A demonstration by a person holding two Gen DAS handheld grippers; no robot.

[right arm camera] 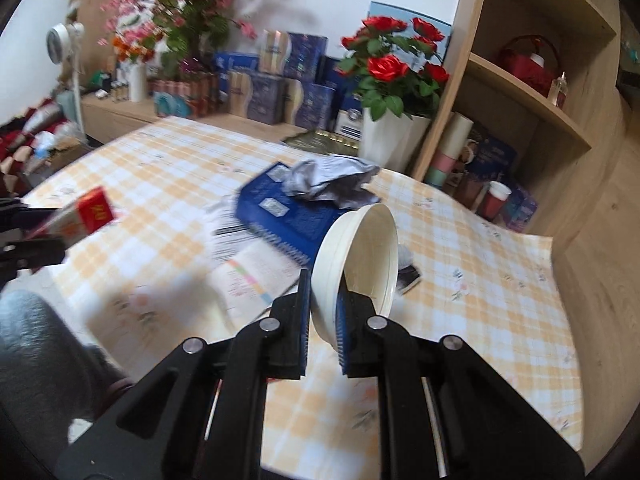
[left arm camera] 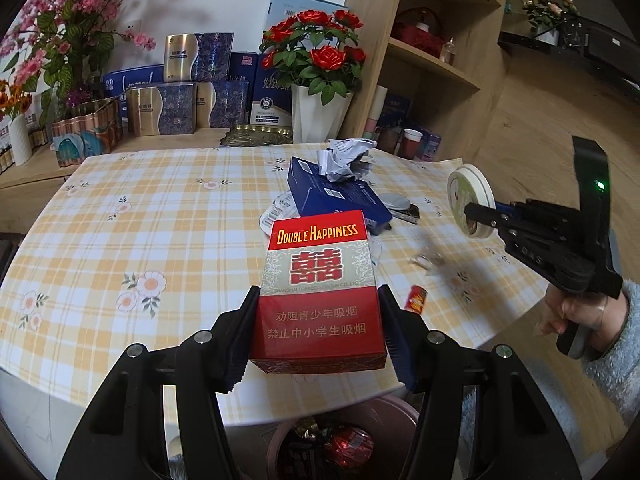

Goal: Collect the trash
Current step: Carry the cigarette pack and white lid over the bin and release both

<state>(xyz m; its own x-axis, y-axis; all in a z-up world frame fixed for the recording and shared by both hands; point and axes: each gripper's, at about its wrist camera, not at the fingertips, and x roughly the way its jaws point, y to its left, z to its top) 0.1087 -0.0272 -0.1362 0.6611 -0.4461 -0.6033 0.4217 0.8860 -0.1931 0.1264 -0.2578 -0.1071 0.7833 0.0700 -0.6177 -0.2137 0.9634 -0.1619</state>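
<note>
Red cigarette pack (left arm camera: 318,292) in left gripper (left arm camera: 318,334), white bowl (right arm camera: 356,264) in right gripper (right arm camera: 322,326), blue box (right arm camera: 290,214) beyond.

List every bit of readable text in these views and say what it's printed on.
"DOUBLE HAPPINESS": red cigarette pack held in the left tool.
"SHANGHAI TOBACCO (GROUP) CO., LTD": same pack, faint.
"劝阻青少年吸烟" and "禁止中小学生吸烟": same pack, lower half.
Blue box labels and the boxes by the wall: too small or blurred.
</note>
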